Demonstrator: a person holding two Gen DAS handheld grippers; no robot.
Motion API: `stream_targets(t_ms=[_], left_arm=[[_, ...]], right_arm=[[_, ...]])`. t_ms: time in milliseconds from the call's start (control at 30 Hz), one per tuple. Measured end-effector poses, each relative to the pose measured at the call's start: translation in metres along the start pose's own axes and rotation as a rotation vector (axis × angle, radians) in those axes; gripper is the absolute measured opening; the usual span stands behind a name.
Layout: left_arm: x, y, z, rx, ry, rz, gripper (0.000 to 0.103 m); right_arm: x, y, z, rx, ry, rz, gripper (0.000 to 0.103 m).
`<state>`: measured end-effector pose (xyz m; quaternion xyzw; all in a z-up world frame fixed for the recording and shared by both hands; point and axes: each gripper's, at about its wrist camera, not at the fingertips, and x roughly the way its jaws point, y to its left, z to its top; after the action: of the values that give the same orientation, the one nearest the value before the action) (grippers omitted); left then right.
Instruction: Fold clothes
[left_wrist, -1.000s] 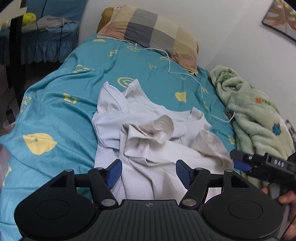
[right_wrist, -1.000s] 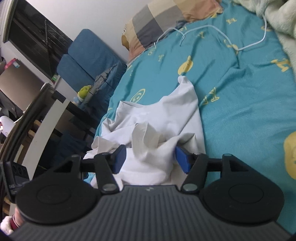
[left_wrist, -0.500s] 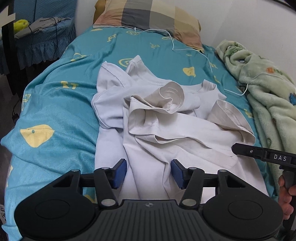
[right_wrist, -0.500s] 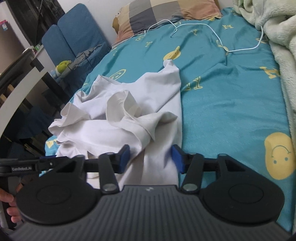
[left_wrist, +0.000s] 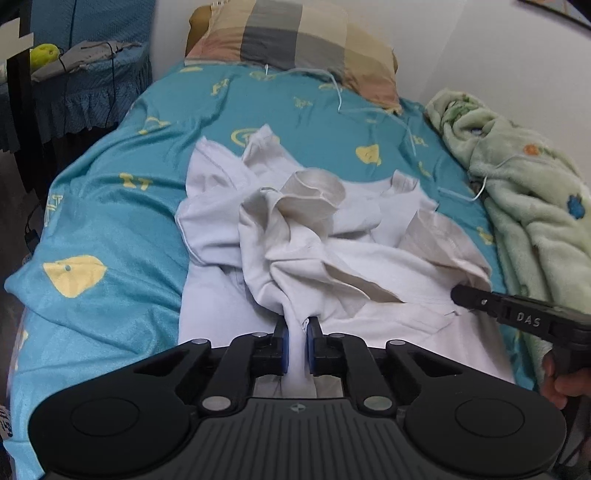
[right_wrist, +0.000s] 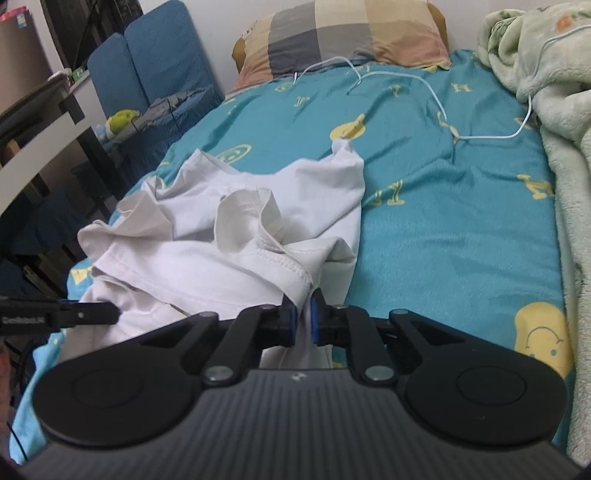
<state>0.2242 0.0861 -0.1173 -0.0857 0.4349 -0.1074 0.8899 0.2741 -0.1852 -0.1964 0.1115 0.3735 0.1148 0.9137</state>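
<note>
The left tongs (left_wrist: 296, 341) are clamping the near hem of the white shirt (left_wrist: 314, 240); the right tongs (right_wrist: 303, 319) are pinching its stitched edge; soft, crumpled cotton is lying bunched on the teal bed (right_wrist: 443, 221).

Left gripper (left_wrist: 296, 345), right gripper (right_wrist: 303, 322) — black bodies, blue pads, silver screws; "DAS" marking on side.
</note>
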Motion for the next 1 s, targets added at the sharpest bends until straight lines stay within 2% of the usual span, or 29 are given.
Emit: stream_targets(t_ms=[100, 167, 333, 433, 500, 600, 633, 700, 767, 833, 933, 967, 1000], left_arm=[[-0.018, 0.004, 0.004, -0.025, -0.040, -0.010, 0.009], [-0.022, 0.009, 0.007, -0.030, -0.054, 0.013, 0.009], [0.002, 0.021, 0.003, -0.052, 0.013, 0.035, 0.011], [0.010, 0.025, -0.001, -0.062, 0.026, 0.042, 0.016], [0.007, 0.029, -0.001, -0.087, 0.025, 0.048, 0.026], [-0.011, 0.032, -0.002, -0.150, 0.009, 0.049, 0.031], [-0.020, 0.032, -0.003, -0.177, 0.001, 0.033, 0.034], [-0.041, 0.029, -0.010, -0.244, -0.021, -0.015, 0.047], [-0.060, 0.025, -0.023, -0.315, -0.031, -0.079, 0.055], [-0.071, 0.020, -0.040, -0.394, 0.001, -0.109, 0.060], [-0.082, 0.019, -0.063, -0.517, 0.076, -0.166, 0.063], [-0.084, 0.021, -0.070, -0.562, 0.096, -0.182, 0.068], [-0.084, 0.023, -0.078, -0.608, 0.116, -0.186, 0.078]], right_arm=[[-0.006, -0.002, 0.001, 0.014, -0.017, -0.001, 0.010], [-0.007, -0.004, 0.002, 0.019, -0.023, -0.012, 0.010], [0.012, -0.016, -0.006, 0.044, 0.035, -0.021, 0.010], [0.016, -0.021, -0.006, 0.082, 0.050, -0.001, 0.011], [0.010, -0.024, -0.004, 0.117, 0.047, 0.017, 0.012], [-0.009, -0.029, -0.004, 0.188, 0.035, 0.039, 0.013], [-0.017, -0.030, -0.005, 0.207, 0.029, 0.043, 0.013], [-0.035, -0.028, -0.008, 0.235, 0.015, 0.050, 0.013], [-0.053, -0.026, -0.013, 0.272, 0.009, 0.072, 0.013], [-0.069, -0.024, -0.021, 0.323, 0.021, 0.109, 0.013], [-0.092, -0.020, -0.034, 0.399, 0.038, 0.164, 0.013], [-0.100, -0.019, -0.039, 0.424, 0.044, 0.183, 0.013], [-0.104, -0.018, -0.044, 0.458, 0.057, 0.209, 0.013]])
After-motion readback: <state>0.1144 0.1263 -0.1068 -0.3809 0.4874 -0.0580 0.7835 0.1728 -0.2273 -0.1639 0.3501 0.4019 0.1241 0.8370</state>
